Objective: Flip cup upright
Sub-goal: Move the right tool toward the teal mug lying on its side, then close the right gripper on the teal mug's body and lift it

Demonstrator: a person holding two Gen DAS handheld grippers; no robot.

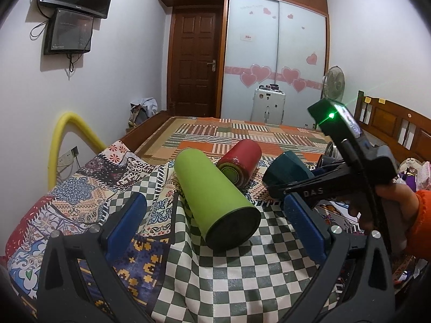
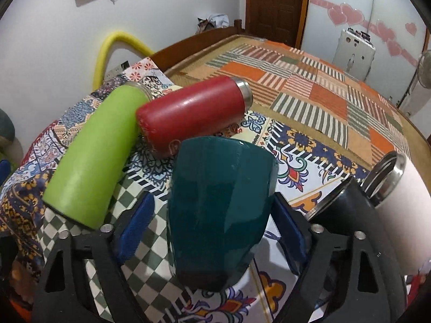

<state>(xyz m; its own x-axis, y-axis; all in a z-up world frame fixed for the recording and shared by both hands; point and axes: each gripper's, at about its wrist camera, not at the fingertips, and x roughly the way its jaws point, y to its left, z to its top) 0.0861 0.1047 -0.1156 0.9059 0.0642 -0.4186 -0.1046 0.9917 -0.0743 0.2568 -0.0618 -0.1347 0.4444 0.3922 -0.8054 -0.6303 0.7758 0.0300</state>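
A dark teal cup (image 2: 218, 202) lies on its side on the patterned cloth, base toward me. My right gripper (image 2: 212, 223) is open around it, a blue pad (image 2: 134, 228) on each side, with gaps on both sides. In the left wrist view the teal cup (image 1: 285, 171) sits between the right gripper's fingers. A green tumbler (image 1: 215, 199) lies on its side in front of my open left gripper (image 1: 215, 228), between its blue pads (image 1: 126, 226). It also shows in the right wrist view (image 2: 94, 156).
A red flask (image 2: 194, 113) lies on its side behind the teal cup, touching the green tumbler. A black cup (image 2: 339, 204) and a white tumbler (image 2: 398, 196) lie at the right. The bed (image 2: 309, 80) stretches beyond, with a headboard (image 1: 398, 123) at right.
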